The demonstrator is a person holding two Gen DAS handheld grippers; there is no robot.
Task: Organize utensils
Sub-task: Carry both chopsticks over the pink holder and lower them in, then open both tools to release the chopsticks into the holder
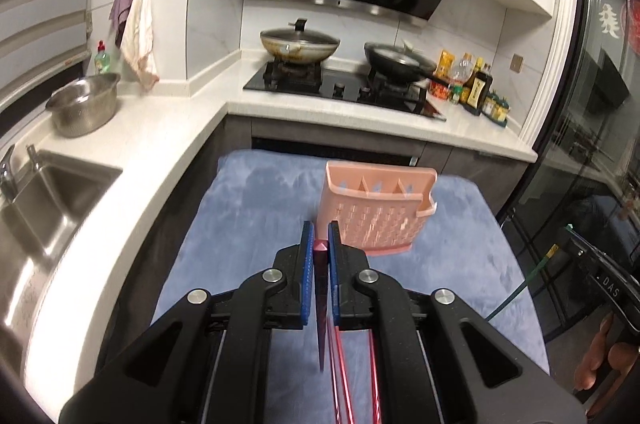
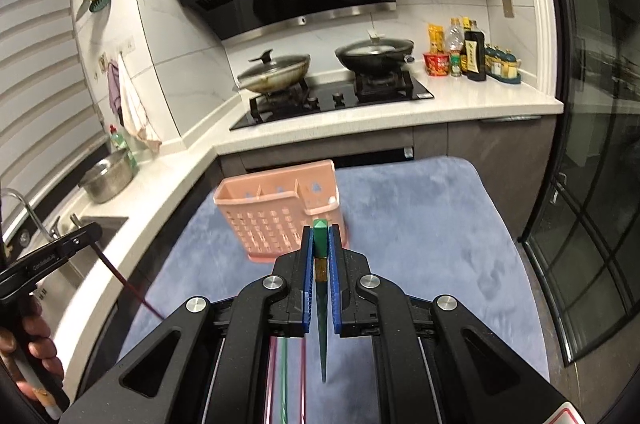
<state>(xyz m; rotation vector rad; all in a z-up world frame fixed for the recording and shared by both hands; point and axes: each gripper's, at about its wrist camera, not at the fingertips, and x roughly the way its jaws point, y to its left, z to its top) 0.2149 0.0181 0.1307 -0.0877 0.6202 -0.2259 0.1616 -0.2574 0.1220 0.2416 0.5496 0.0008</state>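
A pink slotted utensil holder stands upright on a blue mat; it also shows in the right wrist view. My left gripper is shut on a red chopstick, held above the mat just left of the holder's near side. My right gripper is shut on a green chopstick, held in front of the holder's right end. More red chopsticks lie on the mat below the left gripper. Green and red chopsticks lie below the right gripper. The left gripper with its chopstick also shows in the right wrist view.
A white L-shaped counter wraps the mat's far and left sides, with a sink, a steel colander, a stove with two pans and bottles. A glass door stands at the right.
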